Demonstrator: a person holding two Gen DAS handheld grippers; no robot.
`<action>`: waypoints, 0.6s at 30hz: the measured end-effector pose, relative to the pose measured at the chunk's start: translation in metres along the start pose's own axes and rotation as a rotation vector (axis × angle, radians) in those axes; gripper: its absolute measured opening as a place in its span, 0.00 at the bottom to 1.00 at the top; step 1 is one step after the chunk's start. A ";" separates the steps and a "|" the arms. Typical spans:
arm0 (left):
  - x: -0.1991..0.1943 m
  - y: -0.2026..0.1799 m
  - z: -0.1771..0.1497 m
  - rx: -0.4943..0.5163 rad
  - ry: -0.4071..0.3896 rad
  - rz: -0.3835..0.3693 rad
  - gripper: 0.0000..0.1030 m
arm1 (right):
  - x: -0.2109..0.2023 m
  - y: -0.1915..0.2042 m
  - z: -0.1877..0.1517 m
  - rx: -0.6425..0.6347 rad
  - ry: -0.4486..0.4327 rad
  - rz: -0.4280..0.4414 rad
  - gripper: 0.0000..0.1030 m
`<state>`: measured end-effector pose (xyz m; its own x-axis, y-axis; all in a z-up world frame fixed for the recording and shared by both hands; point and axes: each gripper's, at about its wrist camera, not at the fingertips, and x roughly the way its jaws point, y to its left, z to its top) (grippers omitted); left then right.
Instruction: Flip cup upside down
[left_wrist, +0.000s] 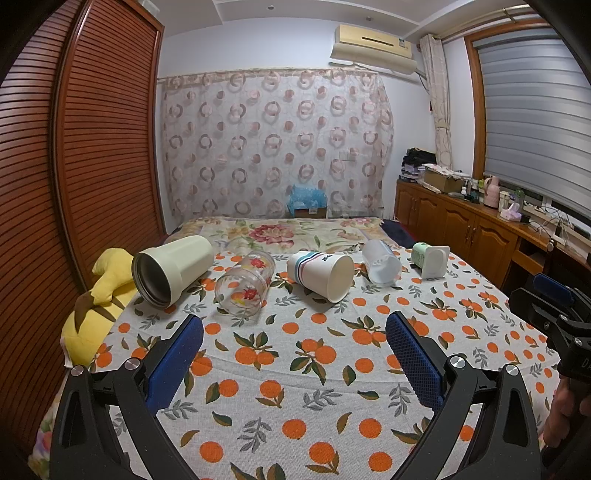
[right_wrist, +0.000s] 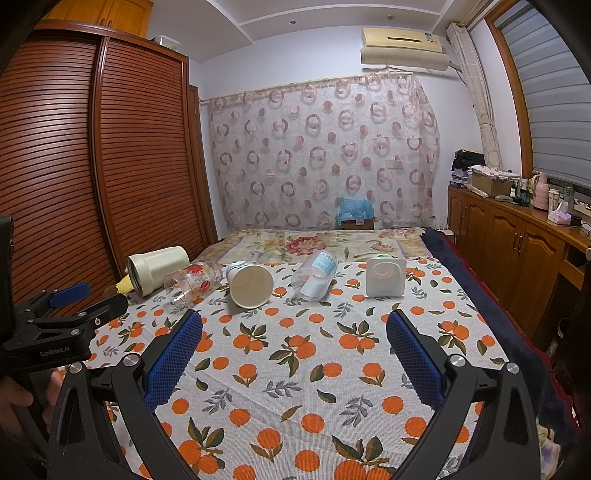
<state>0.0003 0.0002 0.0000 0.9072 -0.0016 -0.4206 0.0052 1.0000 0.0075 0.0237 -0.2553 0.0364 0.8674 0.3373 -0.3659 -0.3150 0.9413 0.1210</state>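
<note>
Above cloth (left_wrist: 295, 369), both tools agape.

A bed (left_wrist: 295, 387) had a cloth with oranges (left_wrist: 332, 354) on it. Five cups lay on their sides in a far row: cream mug (left_wrist: 173, 269), flower glass (left_wrist: 245, 284), paper cup (left_wrist: 321, 275), clear cup (left_wrist: 380, 261), green yogurt cup (left_wrist: 430, 258). A yellow toy (left_wrist: 99, 306) lay left.

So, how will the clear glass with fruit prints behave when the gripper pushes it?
The glass lies on its side on the cloth, so it may roll. It looks smooth, perhaps slippery between the pads, and probably breakable.
</note>
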 end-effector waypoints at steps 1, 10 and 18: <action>0.000 0.000 0.000 0.000 0.000 0.000 0.93 | 0.000 0.000 0.000 0.000 0.000 0.000 0.98; 0.000 0.000 0.000 -0.001 -0.001 0.000 0.93 | -0.001 0.000 0.000 -0.002 -0.003 -0.002 0.98; 0.000 0.000 0.000 -0.001 -0.002 0.000 0.93 | -0.002 0.000 0.000 0.000 -0.001 -0.001 0.98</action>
<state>0.0002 0.0002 0.0000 0.9080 -0.0020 -0.4189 0.0052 1.0000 0.0066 0.0221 -0.2559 0.0371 0.8679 0.3366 -0.3653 -0.3142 0.9416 0.1211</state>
